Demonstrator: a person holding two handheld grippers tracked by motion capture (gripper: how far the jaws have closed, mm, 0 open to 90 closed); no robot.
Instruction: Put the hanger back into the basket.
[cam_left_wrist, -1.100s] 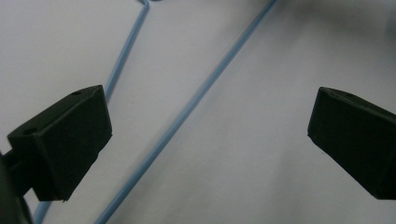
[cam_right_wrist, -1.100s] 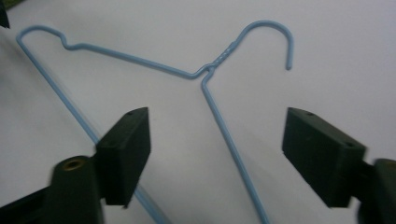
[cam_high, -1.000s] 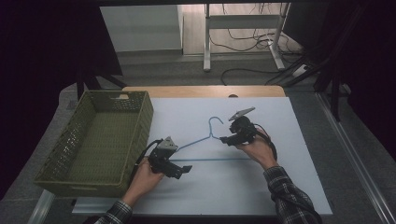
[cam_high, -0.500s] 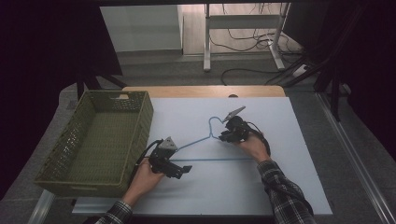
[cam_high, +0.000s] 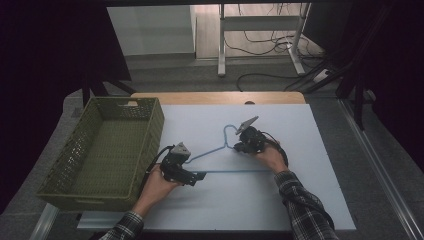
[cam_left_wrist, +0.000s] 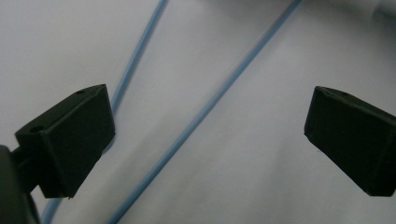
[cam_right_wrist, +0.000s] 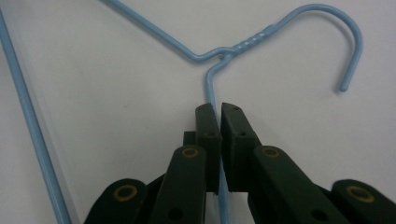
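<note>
A light blue wire hanger (cam_high: 235, 171) lies flat on the white table, its hook (cam_high: 227, 131) pointing away from me. My right gripper (cam_high: 236, 146) sits just right of the hanger's neck. In the right gripper view its jaws (cam_right_wrist: 218, 109) have just been closing and now pinch the hanger's wire (cam_right_wrist: 211, 88) below the twisted neck. My left gripper (cam_high: 197, 176) rests low over the hanger's left corner. Its jaws (cam_left_wrist: 208, 126) stand wide open, with two strands of the hanger wire (cam_left_wrist: 219, 93) running between them, untouched.
An empty green mesh basket (cam_high: 150, 135) stands at the table's left side, close to my left hand. The white table top (cam_high: 310, 200) extends to the right and front. Desk legs and cables lie on the floor beyond the far edge.
The right gripper has shifted a little left and down toward the hanger's neck and its jaws have closed on the wire. The left gripper has stayed put.
</note>
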